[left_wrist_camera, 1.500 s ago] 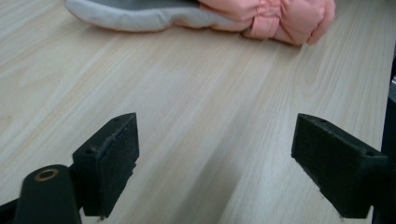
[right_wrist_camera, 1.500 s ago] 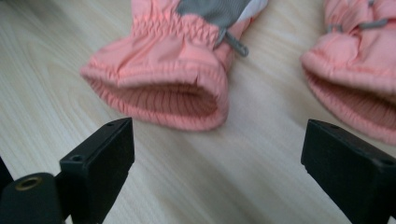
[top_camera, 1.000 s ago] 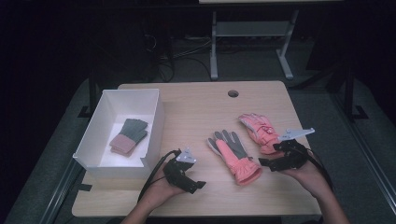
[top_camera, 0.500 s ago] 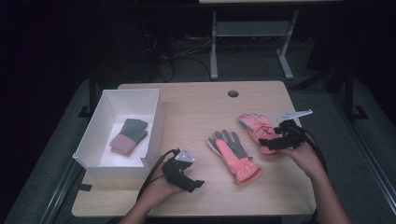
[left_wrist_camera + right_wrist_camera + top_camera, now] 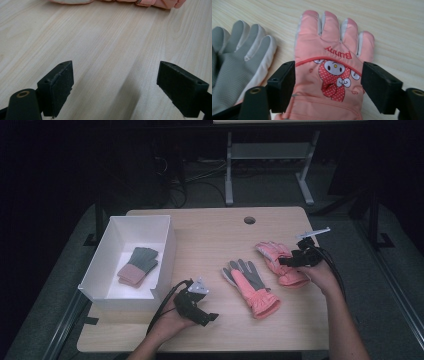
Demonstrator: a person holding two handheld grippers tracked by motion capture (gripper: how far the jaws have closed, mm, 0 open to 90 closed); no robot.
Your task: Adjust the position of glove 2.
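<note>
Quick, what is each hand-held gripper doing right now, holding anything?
Left hand-held gripper: open, nothing between its jaws, only bare table.
Right hand-held gripper: jaws have just been closing around the pink bunny glove, astride it; not yet clamped.

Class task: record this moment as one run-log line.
right gripper: closing, straddling pink bunny glove, no grip yet | left gripper: open over bare table | other glove: palm up

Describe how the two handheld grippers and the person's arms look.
Both the left gripper and the right gripper are black, each with two blocky, flat-faced jaws, a grey three-cornered plate on top and a black trailing cable. The person's forearms are bare, with no sleeves in sight.
</note>
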